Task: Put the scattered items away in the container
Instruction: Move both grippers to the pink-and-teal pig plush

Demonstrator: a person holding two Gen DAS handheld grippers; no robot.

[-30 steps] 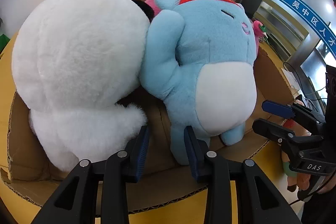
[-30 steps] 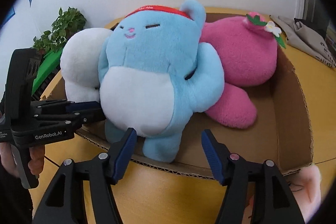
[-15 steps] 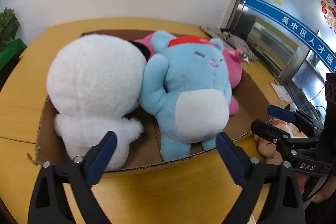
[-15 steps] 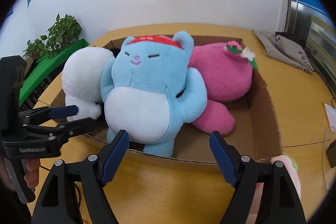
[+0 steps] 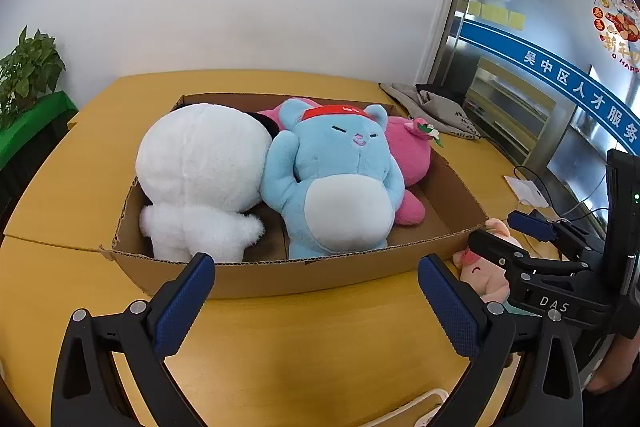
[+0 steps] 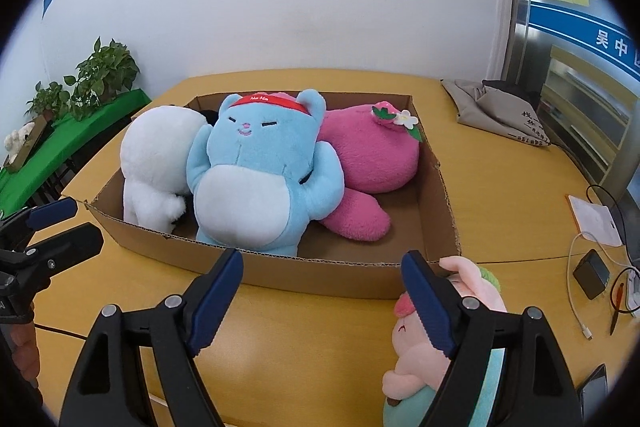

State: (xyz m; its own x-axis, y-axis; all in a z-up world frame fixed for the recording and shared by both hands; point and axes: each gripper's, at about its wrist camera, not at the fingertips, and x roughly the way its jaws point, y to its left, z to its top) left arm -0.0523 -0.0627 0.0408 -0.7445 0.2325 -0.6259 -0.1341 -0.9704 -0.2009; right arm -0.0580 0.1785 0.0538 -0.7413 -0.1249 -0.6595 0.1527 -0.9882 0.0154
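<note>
A low cardboard box (image 5: 304, 279) (image 6: 332, 275) on the yellow table holds three plush toys. A white one (image 5: 200, 171) (image 6: 156, 155) lies at the left, a blue bear with a red headband (image 5: 340, 179) (image 6: 256, 179) in the middle and a pink one (image 5: 408, 151) (image 6: 372, 155) behind it at the right. A small pink pig plush (image 5: 480, 271) (image 6: 416, 347) lies on the table outside the box's near right corner, partly behind my right gripper's finger. My left gripper (image 5: 316, 267) (image 6: 80, 219) and right gripper (image 6: 322, 259) (image 5: 496, 229) both hover open before the box's front wall, holding nothing.
A grey cloth bag (image 5: 440, 107) (image 6: 500, 111) lies at the table's far right. A charger with cables (image 6: 592, 273) and a white card (image 6: 596, 219) sit at the right edge. Potted plants (image 6: 100, 71) stand on a green shelf to the left.
Both grippers have drawn back and up from the box, so the whole box now shows. The left jaws went from narrow to wide open; the right jaws widened too.
</note>
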